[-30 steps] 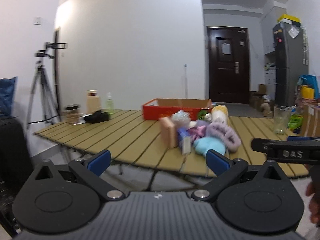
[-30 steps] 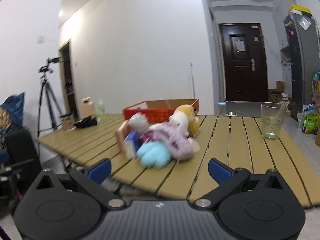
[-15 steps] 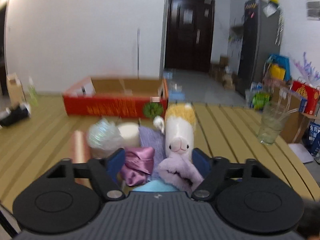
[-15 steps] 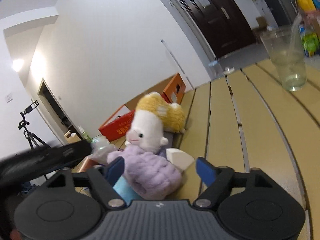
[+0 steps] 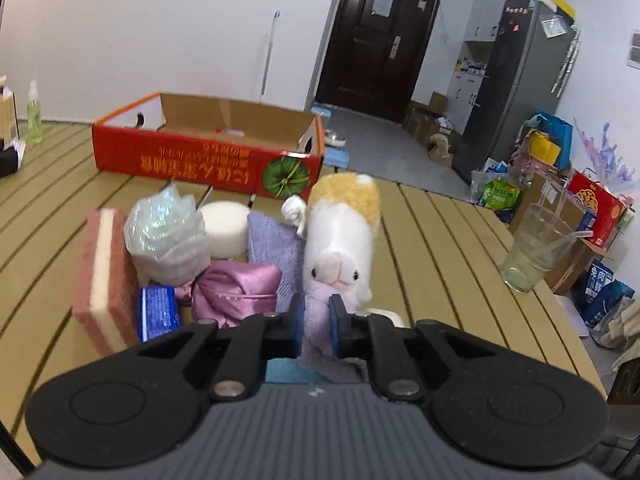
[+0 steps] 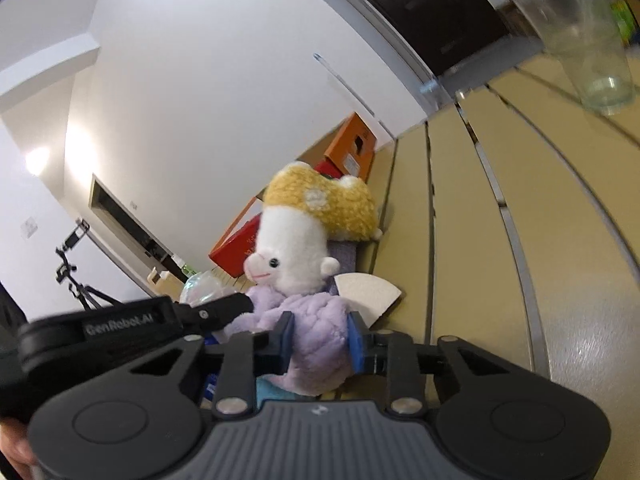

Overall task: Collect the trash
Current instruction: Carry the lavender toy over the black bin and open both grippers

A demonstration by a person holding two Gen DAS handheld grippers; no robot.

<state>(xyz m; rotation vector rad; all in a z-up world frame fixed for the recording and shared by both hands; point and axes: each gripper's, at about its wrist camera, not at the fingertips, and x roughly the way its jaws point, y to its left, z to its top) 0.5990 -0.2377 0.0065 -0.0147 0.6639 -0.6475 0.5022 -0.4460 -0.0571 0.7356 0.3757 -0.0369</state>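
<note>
Both the left gripper [image 5: 316,316] and right gripper [image 6: 320,340] are clamped on the fluffy lilac plush item [image 6: 308,332] in the pile on the slatted wooden table [image 5: 440,248]; lift slowly together so neighbours don't drag along.

The box [image 5: 208,148] lies behind the pile; the sponge [image 5: 106,276] left, the glass [image 5: 534,248] right.
</note>
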